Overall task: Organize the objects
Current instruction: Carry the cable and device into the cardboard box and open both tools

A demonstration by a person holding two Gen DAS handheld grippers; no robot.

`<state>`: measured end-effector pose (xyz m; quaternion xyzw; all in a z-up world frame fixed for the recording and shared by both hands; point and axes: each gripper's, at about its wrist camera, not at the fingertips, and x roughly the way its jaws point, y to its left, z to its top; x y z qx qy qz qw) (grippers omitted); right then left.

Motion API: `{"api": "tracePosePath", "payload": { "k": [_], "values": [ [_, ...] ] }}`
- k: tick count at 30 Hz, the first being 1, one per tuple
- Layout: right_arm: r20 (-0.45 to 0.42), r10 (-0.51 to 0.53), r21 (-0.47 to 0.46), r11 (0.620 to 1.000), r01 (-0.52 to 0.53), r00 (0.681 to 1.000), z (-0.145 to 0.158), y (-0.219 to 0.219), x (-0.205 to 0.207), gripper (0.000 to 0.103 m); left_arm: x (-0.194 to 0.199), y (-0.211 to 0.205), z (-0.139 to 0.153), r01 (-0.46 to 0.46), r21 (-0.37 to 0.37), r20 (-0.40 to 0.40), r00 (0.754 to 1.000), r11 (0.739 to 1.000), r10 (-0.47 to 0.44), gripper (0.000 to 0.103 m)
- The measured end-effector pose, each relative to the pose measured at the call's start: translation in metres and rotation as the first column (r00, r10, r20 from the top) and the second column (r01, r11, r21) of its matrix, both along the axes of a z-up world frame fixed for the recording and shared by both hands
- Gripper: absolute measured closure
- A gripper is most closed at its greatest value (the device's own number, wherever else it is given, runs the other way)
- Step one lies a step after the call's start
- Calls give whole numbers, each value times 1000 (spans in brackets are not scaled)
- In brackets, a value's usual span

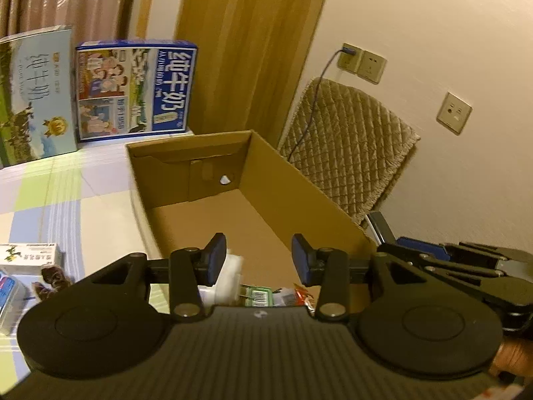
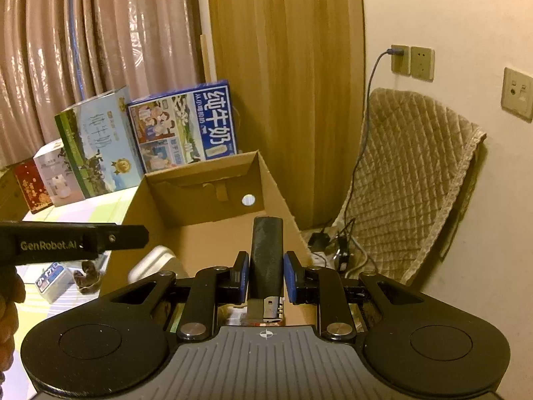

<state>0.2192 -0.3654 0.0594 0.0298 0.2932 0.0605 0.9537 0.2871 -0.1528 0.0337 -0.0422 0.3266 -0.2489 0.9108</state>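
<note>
An open brown cardboard box (image 1: 206,153) stands on the checked tabletop. My left gripper (image 1: 259,258) hangs open over its near end with nothing between the blue pads. Below it in the box lie a white plastic item (image 1: 230,276), a green pack (image 1: 260,295) and a red packet (image 1: 301,295). My right gripper (image 2: 266,276) is shut on a dark lighter (image 2: 266,250), metal head toward the camera, held above the box (image 2: 200,173). A blurred white object (image 2: 153,263) shows at the box's near left wall. Each gripper also appears in the other's view: the right gripper (image 1: 409,250) and the left gripper (image 2: 140,236).
Two milk cartons (image 1: 133,90) (image 1: 36,96) stand behind the box, with smaller boxes (image 2: 50,176) beside them. Small packs (image 1: 30,256) lie on the table to the left. A quilted cushion (image 2: 406,180) leans on the wall under sockets (image 2: 413,61) with a cable; cords lie on the floor.
</note>
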Motion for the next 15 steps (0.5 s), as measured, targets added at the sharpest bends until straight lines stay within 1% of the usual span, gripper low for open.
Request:
{"api": "tracePosePath", "payload": {
  "k": [2,4,5,9,13,15],
  "values": [
    [-4,6,6,1000,-6,1000,-1,2,2,84,1,5,0,-17,-9,-10,1000,1000,17,66],
    [-8,11,10,1000,-11,1000,-1,4,4,84,2,11,0,-34,-13,-15,999,999,34,60],
    [-9,12,12,1000,-12,1000,-1,5,4,84,3,13,1,-37,-13,-16,999,999,37,59],
    [-6,27,25,999,-27,1000,1,9,10,84,2,20,2,-45,-15,-14,999,999,45,59],
    [12,64,79,995,-64,998,1,10,22,83,0,25,3,-52,-9,-11,999,999,52,55],
    [13,62,97,993,-63,998,1,10,26,75,-1,29,3,-58,-2,-10,998,998,58,51]
  ]
}}
